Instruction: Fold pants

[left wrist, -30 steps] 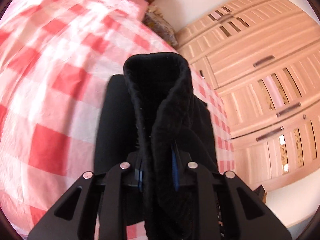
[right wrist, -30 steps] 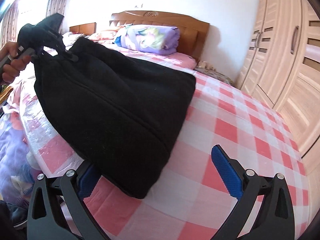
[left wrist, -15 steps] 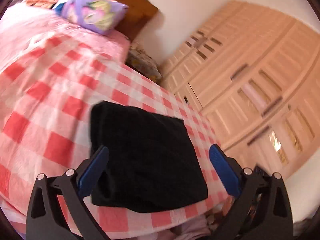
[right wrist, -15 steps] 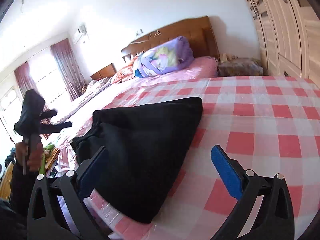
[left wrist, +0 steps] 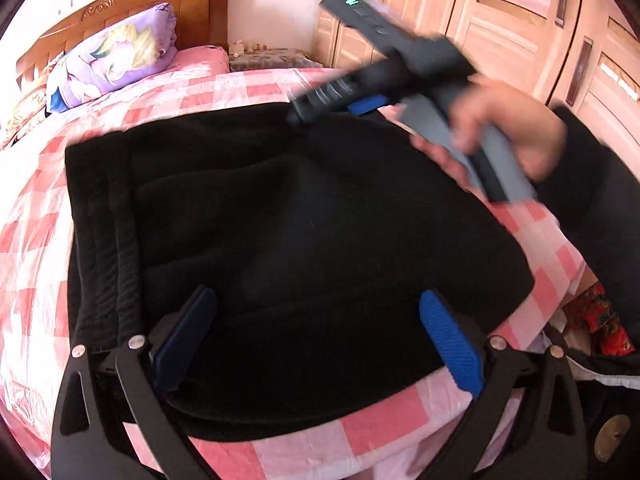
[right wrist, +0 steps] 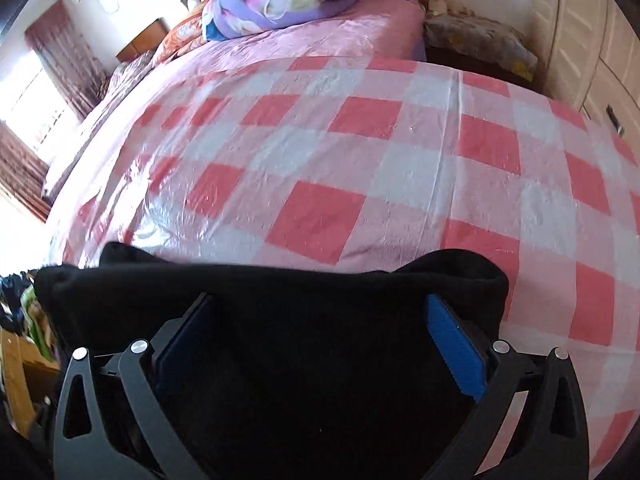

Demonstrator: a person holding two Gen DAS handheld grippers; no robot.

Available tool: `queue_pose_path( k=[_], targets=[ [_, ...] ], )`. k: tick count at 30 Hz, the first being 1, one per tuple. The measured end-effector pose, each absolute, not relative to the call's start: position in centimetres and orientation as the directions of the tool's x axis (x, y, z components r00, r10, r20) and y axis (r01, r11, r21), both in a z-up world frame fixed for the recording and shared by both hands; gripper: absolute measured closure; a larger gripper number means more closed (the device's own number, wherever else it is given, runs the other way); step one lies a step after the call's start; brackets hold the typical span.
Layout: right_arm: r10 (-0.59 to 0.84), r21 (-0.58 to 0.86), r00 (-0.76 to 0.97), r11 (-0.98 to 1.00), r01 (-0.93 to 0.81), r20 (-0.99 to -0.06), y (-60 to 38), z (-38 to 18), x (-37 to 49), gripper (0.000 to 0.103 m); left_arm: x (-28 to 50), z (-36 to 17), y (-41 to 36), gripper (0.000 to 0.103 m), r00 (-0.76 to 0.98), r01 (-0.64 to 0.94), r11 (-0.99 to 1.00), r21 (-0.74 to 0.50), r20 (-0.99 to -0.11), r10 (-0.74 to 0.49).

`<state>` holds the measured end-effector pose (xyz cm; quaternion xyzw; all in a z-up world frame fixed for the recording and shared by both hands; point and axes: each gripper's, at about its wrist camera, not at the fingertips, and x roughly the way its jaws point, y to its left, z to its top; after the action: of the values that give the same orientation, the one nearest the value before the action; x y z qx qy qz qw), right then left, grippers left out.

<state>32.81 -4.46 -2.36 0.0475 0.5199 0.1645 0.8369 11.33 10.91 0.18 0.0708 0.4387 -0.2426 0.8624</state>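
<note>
The black pants [left wrist: 288, 216] lie folded into a thick rectangle on the pink checked bed cover [left wrist: 248, 92]. My left gripper [left wrist: 320, 332] is open, its blue pads [left wrist: 452, 344] wide apart over the near edge of the pants. The right gripper [left wrist: 360, 100] shows blurred in the left wrist view, held in a hand over the far right part of the pants. In the right wrist view the right gripper [right wrist: 324, 340] is open, hovering over the pants [right wrist: 312, 360] with its pads [right wrist: 456, 348] apart.
A purple floral pillow [left wrist: 116, 60] lies against the wooden headboard [left wrist: 160, 4]. Wooden wardrobe doors [left wrist: 520, 20] stand to the right. A small bedside table [right wrist: 476, 40] sits between bed and wardrobe. The bed cover [right wrist: 320, 160] spreads beyond the pants.
My left gripper let go of the pants and opened. The pants now lie flat on the bed. Both grippers moved in close over them.
</note>
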Motion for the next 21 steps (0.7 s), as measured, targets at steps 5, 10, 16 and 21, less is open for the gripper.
queue_pose_path(
  k=[5,10,16,21],
  targets=[
    [0.365,0.288,0.448,0.929,-0.232,-0.816,-5.1,-2.6,32.1,0.004,10.6,0.0,11.2,0.002,0.472,0.519,0.850,-0.090,-0.799,-0.373],
    [0.351,0.248,0.466,0.931,-0.268,-0.813,-4.2,-1.7,31.3,0.004,9.5,0.8,12.0,0.002,0.438,0.533,0.836,-0.130,-0.803,-0.404],
    [0.439,0.276,0.586,0.895,-0.349,-0.681,-4.7,4.1,26.2,0.004,11.1,6.3,14.7,0.002,0.428,0.529,0.785,-0.323,-0.697,-0.575],
    [0.412,0.171,0.571,0.888,-0.428,-0.710,-3.7,3.5,19.9,0.004,19.2,6.9,16.8,0.002,0.456,0.376,0.806,-0.457,-0.666,-0.590]
  ],
)
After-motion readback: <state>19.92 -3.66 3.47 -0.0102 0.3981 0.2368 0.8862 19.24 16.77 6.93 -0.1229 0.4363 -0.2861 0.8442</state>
